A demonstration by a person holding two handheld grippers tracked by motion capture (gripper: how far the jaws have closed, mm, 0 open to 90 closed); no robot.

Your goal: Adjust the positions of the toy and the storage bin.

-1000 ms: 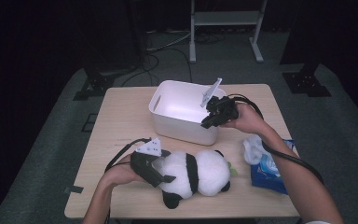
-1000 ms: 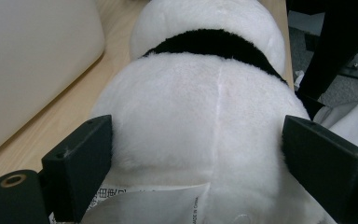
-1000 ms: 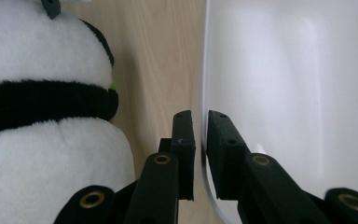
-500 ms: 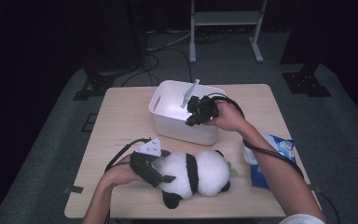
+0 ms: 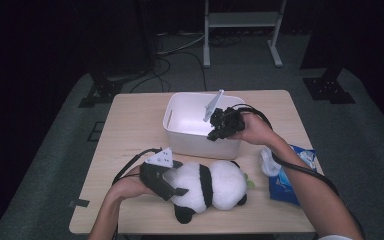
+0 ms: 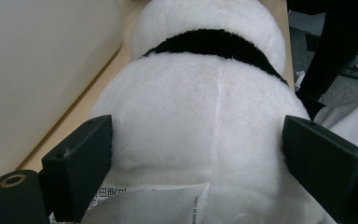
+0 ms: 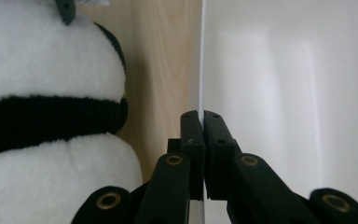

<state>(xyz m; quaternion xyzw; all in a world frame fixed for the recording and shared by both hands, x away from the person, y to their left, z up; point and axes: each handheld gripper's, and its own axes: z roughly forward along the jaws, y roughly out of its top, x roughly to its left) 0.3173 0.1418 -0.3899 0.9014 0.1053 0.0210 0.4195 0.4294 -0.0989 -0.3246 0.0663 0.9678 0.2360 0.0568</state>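
Note:
A black-and-white panda plush [image 5: 215,185] lies on its side near the table's front edge. My left gripper [image 5: 177,186] is shut on one end of it, and the left gripper view shows both jaws pressed into the white fur [image 6: 205,107]. Behind the panda stands a white plastic bin [image 5: 190,135]. At the bin's near right wall, my right gripper [image 5: 214,134] points down. In the right gripper view its jaws [image 7: 200,116] are pinched together on the bin's thin rim [image 7: 201,56], with the panda [image 7: 42,70] to the left.
A blue packet [image 5: 290,175] and a crumpled white bag [image 5: 270,160] lie at the table's right edge, under the right forearm. The wooden table [image 5: 130,125] is bare left of the bin. A metal stand [image 5: 240,20] rises on the floor behind.
The right gripper moved left from beyond the bin's right side to its near wall and tipped down onto the rim. The left gripper and the panda stayed put.

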